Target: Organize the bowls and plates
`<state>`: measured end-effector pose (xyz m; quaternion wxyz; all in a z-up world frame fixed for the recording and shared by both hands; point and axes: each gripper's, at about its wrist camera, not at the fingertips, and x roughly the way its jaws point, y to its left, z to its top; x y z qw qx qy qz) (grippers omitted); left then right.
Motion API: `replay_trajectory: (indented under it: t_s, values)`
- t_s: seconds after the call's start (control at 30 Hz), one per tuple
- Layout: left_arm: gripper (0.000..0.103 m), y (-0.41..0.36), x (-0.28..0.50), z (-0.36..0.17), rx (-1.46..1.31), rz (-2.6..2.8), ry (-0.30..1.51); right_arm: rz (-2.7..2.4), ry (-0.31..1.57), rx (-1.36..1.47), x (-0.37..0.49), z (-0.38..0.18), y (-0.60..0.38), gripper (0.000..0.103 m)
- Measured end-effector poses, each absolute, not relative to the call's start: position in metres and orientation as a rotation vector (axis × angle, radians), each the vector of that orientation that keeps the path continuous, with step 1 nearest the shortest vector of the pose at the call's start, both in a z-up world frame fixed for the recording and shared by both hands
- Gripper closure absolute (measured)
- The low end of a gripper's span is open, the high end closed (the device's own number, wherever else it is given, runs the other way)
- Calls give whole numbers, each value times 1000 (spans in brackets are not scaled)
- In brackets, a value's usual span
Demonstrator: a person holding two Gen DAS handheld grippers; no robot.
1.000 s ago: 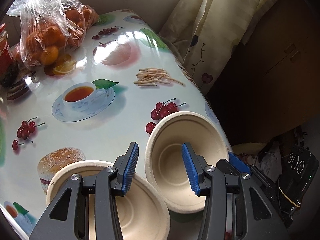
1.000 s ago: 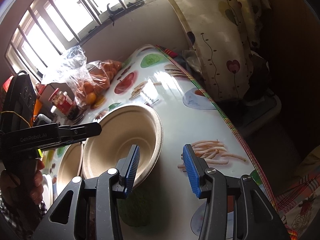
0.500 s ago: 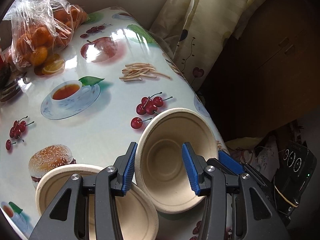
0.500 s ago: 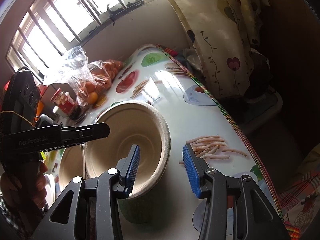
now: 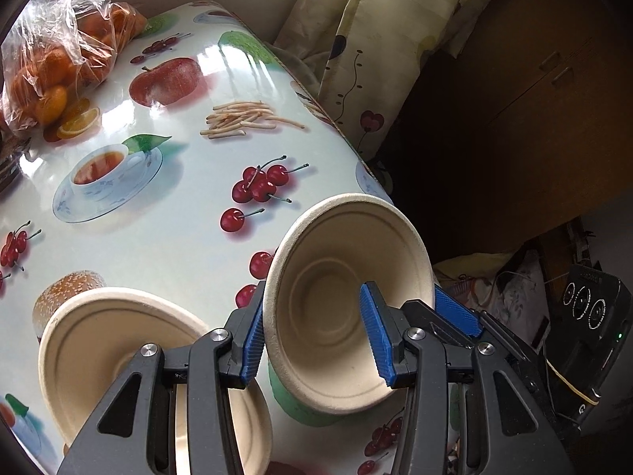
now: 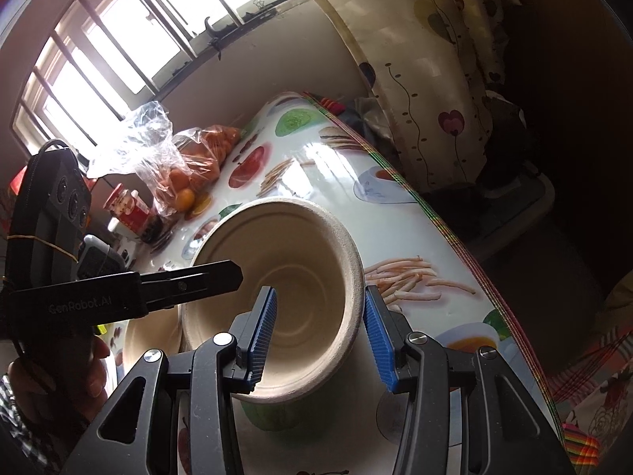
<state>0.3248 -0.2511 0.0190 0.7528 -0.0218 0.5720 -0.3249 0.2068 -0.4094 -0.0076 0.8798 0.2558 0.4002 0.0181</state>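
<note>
A beige pulp bowl (image 5: 340, 301) stands tilted near the table's right edge, its opening facing both cameras. My left gripper (image 5: 314, 336) is open, its left pad outside the bowl's left rim and its right pad inside the bowl. My right gripper (image 6: 320, 332) is open too, its left pad inside the bowl (image 6: 285, 277) and its right pad outside the right rim. A second beige bowl (image 5: 118, 360) lies flat to the left, partly hidden behind my left gripper.
The table (image 5: 166, 213) has a glossy printed oilcloth. A plastic bag of oranges (image 5: 59, 63) sits at the far left. Red jars (image 6: 126, 209) stand beyond it. A curtain (image 5: 376, 39) hangs past the table's right edge (image 6: 455, 237).
Both grippers have moved in on the tilted bowl, which has tipped up more steeply. Each gripper now straddles one side of its rim.
</note>
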Motion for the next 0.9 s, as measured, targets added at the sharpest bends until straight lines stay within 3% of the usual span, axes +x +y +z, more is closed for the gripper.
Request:
replay_trajectory:
  t_s: [0.4,0.8,0.9]
  values:
    - [57,-257,309,15,-60,-727,1279,4,825,547,188,-2,-421,58]
    - [57,-252,304,23,65,-646,1179,-55,832,504,177,-1,-422,58]
    - [57,-248,305,24,65,-636,1169,-49,838,508,176,-4,-422,64]
